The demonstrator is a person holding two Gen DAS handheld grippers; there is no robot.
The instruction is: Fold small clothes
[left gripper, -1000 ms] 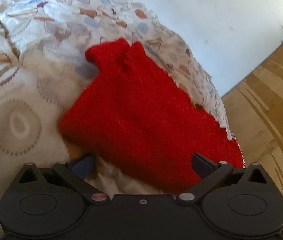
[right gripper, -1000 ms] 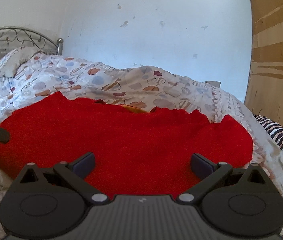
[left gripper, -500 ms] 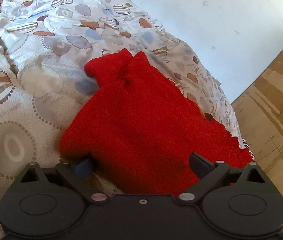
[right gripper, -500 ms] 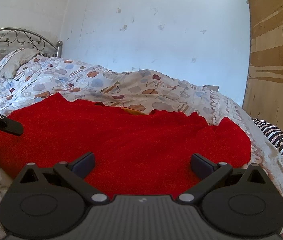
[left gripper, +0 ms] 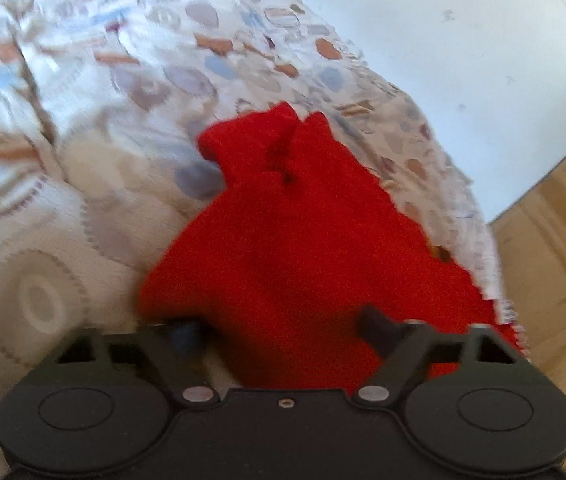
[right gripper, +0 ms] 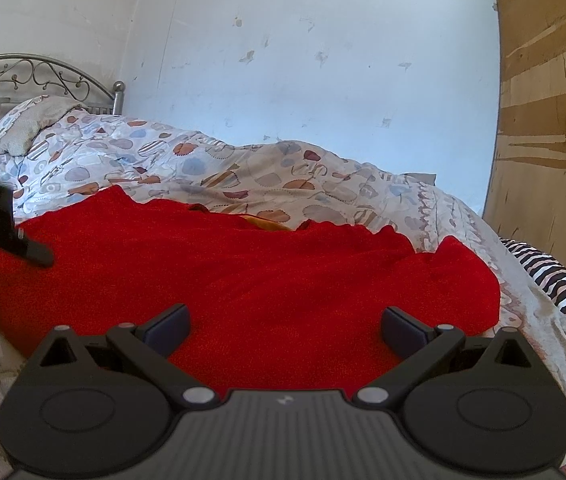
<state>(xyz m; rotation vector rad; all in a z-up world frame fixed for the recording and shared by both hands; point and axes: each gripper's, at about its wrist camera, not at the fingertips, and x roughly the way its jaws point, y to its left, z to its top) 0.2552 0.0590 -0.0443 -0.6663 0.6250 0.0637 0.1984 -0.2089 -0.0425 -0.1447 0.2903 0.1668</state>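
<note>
Cloth fills the middle of both views: a red garment (left gripper: 303, 248) of fuzzy fabric lies spread on a bed, over a patterned quilt (left gripper: 131, 92) printed with rings and leaf shapes. In the left wrist view its narrow, bunched end points away toward the white wall (left gripper: 463, 60), and its broad end reaches back under the left gripper (left gripper: 279, 324). That gripper's jaws have just been closing, and the near corner of the garment sits between them; one finger lies over the red fabric while the other is tucked at the garment's lower edge (the picture is blurred here, so whether the pads already press on the cloth cannot be told).

In the right wrist view the right gripper (right gripper: 283, 326) hovers low over the near hem of the red garment (right gripper: 243, 280) with its jaws spread wide, and nothing is pinched between them. The left gripper (right gripper: 11, 236) shows at the left edge of this view, one dark finger lying on the garment's left end. Behind the quilt (right gripper: 243, 172) stand a metal headboard (right gripper: 43, 80) and a wooden panel (right gripper: 551, 120), and a striped cloth (right gripper: 555, 284) lies at the right of the bed.
</note>
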